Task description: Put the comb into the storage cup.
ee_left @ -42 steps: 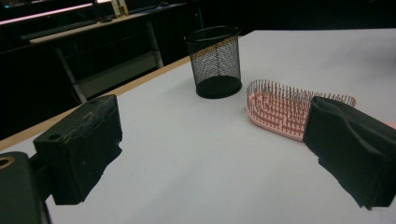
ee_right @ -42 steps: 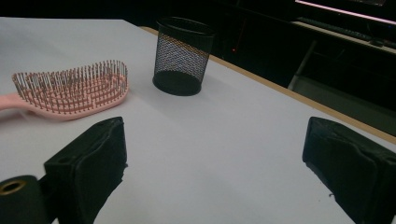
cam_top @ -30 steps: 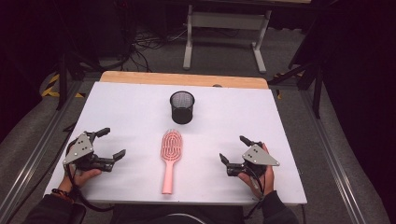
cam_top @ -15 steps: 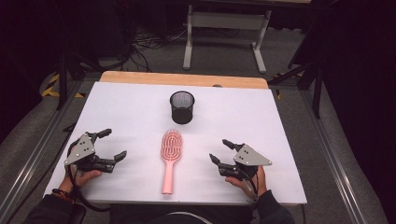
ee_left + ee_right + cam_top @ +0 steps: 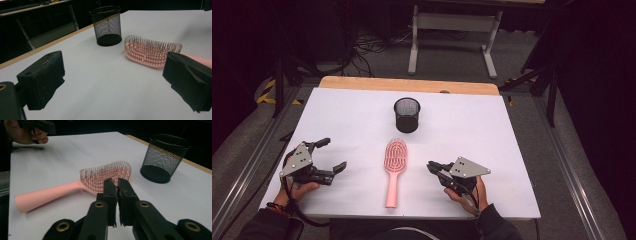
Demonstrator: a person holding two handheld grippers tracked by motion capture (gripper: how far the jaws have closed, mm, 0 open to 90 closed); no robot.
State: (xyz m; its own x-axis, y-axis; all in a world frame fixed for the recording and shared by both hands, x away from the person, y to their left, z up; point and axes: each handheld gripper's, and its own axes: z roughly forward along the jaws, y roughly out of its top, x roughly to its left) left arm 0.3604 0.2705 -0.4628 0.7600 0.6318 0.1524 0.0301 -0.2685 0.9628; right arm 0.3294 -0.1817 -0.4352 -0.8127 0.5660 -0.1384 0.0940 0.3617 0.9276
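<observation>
A pink hairbrush (image 5: 393,167) lies bristles up on the white table (image 5: 352,120), handle toward the person; it also shows as the brush (image 5: 152,51) and the brush (image 5: 75,186). Behind it stands a black mesh cup (image 5: 406,114), the same cup (image 5: 107,25) and cup (image 5: 163,157). My left gripper (image 5: 333,156) rests open at the table's left, nothing between its jaws. My right gripper (image 5: 432,167) is shut and empty, just right of the brush; in the right gripper view its tips (image 5: 117,185) sit close before the bristles.
A wooden strip (image 5: 407,85) runs along the table's far edge. Beyond it are a grey stand (image 5: 452,30) and cables on the floor. The person's other hand (image 5: 25,132) shows at upper left in the right gripper view.
My right gripper has closed its jaws and moved left toward the hairbrush. The left gripper, brush and cup have not moved.
</observation>
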